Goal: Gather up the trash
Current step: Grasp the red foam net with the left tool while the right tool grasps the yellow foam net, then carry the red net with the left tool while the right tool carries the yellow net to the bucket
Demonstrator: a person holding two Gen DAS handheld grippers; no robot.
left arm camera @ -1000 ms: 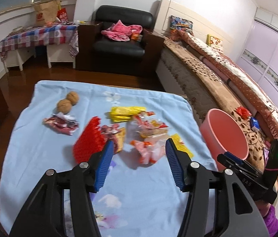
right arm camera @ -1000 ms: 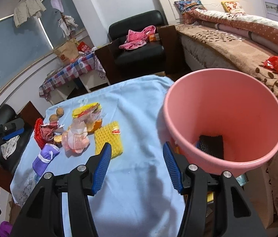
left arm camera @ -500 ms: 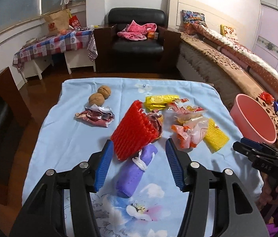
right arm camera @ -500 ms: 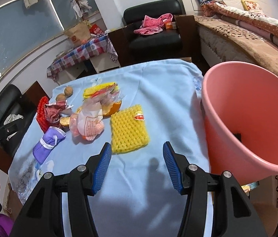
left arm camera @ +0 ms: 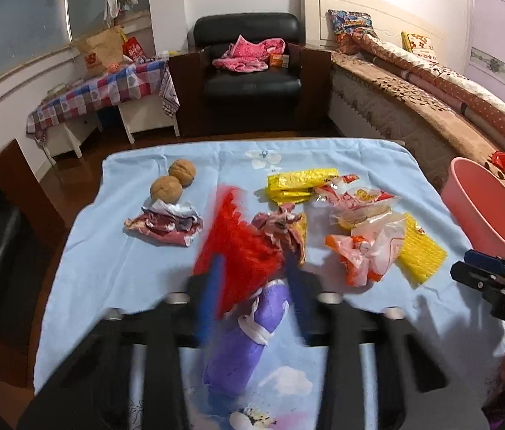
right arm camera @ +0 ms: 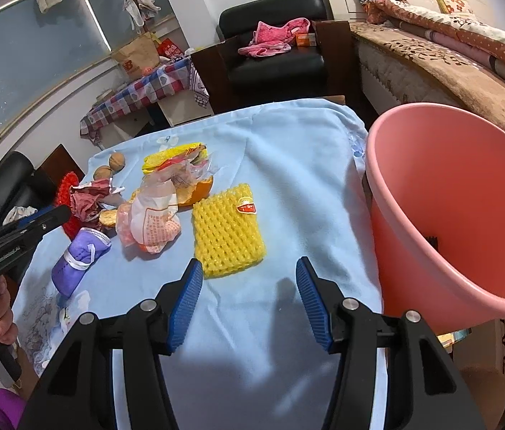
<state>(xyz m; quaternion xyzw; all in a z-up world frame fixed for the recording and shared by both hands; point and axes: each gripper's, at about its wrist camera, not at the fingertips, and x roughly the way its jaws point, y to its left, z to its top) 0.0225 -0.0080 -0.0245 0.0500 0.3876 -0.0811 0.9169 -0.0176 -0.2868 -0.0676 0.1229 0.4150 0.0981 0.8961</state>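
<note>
Bedroom with a black armchair and a long bed; up front, a table under a pale blue cloth [right arm camera: 288, 150] carries a scatter of litter. Take the pink bin [right arm camera: 467, 193] at the cloth's right edge as the landmark.

Nearest the bin lies a yellow net [right arm camera: 229, 231], flat on the cloth. Left of it, farther from the bin, sit crumpled wrappers [right arm camera: 152, 222]. Farther left again come a red net [left arm camera: 238, 243] and a purple pouch [left arm camera: 249, 333], with two walnuts [left arm camera: 173, 181] behind them, farthest from the bin.

The right gripper [right arm camera: 249, 295] hovers just short of the yellow net, which lies slightly left of dead ahead; its jaws stand wide apart and hold nothing. That hand is clearly nearer both net and bin.

The left gripper [left arm camera: 252, 286] is motion-blurred over the red net and pouch. The pouch's long axis runs toward the camera, between the fingers. Its jaws look partly drawn in, but contact cannot be told.
</note>
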